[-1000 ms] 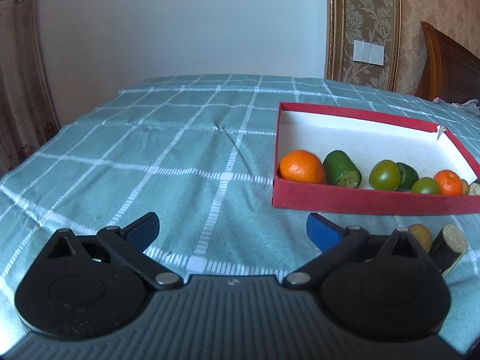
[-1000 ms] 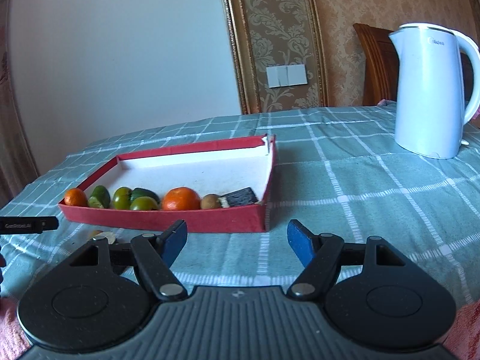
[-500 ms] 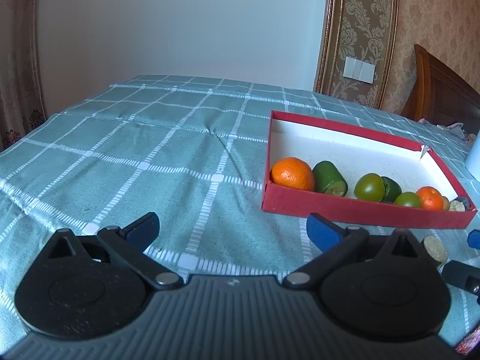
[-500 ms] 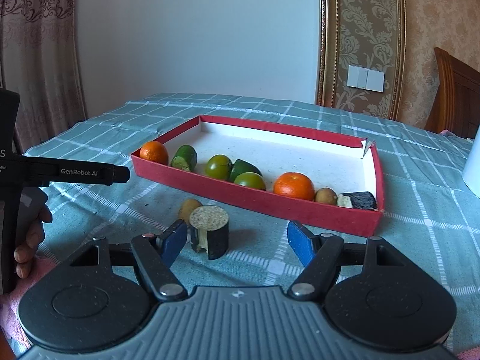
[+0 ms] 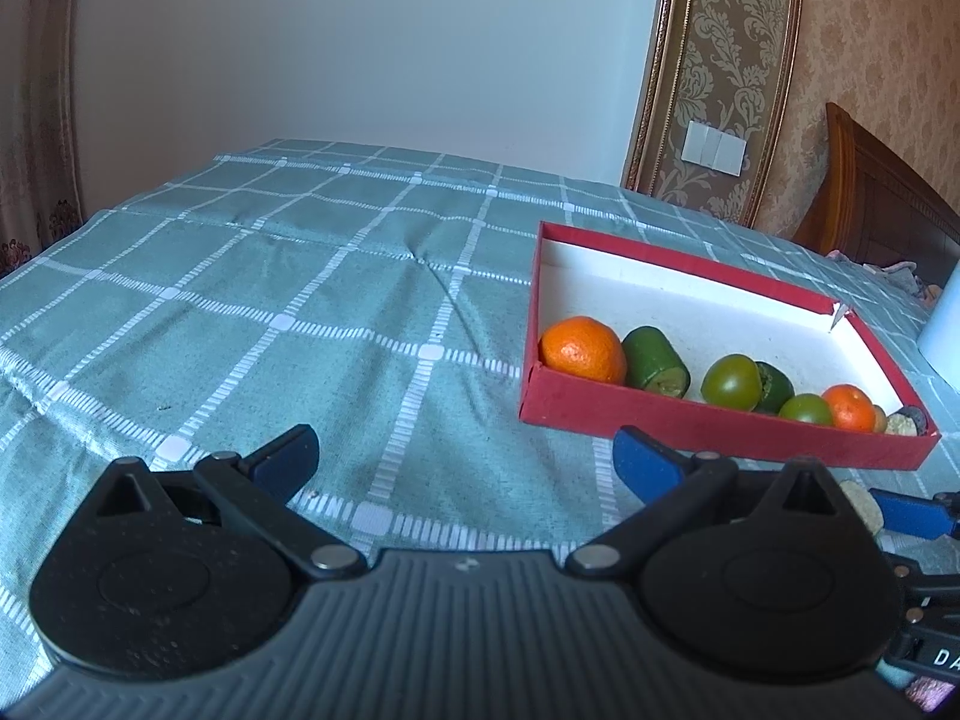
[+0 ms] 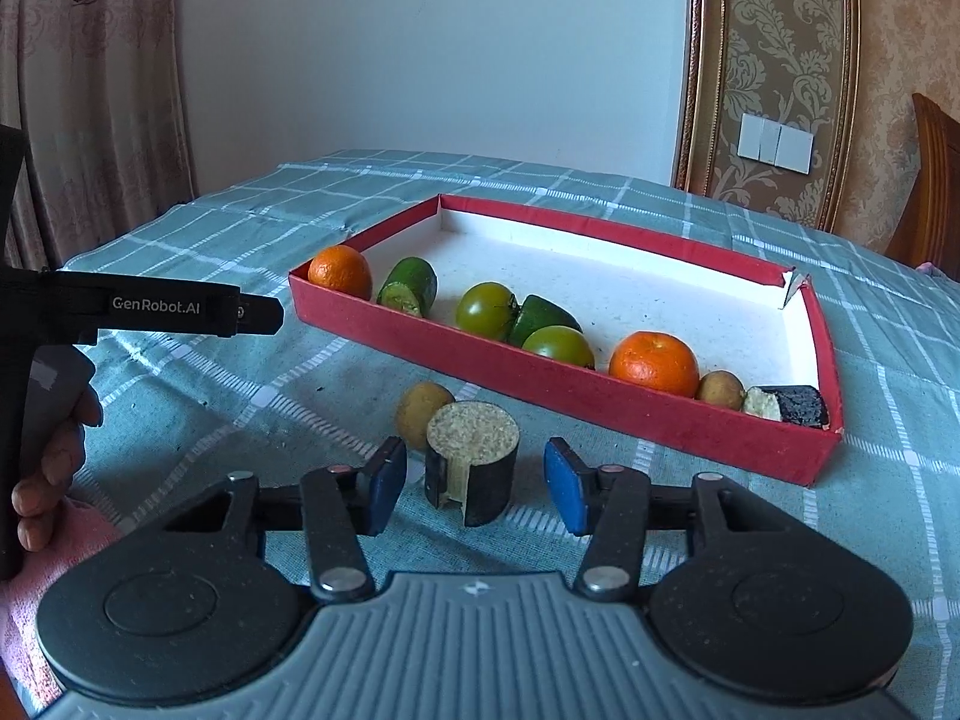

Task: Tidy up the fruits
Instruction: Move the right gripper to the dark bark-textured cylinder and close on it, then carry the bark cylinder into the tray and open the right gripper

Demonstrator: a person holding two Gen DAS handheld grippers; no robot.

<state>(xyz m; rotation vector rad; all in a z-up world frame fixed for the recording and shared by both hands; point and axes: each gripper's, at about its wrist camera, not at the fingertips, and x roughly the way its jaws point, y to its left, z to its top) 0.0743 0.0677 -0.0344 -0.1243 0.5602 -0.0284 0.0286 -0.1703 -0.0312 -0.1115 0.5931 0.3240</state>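
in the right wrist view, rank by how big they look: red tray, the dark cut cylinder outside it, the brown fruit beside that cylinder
1. red tray
2. dark cylinder
3. brown fruit

The cylinder sits nearest the camera, which inflates it, so its lead over the partly hidden fruit is uncertain.

This is a lived-in home, likely a dining room or bedroom. Ornate damask wallpaper (image 6: 774, 48) in a gilded frame, a white wall switch (image 6: 775, 143), patterned curtains (image 6: 90, 60) and carved dark wooden furniture (image 5: 882, 204) surround a table under a teal checked tablecloth (image 5: 270, 300).
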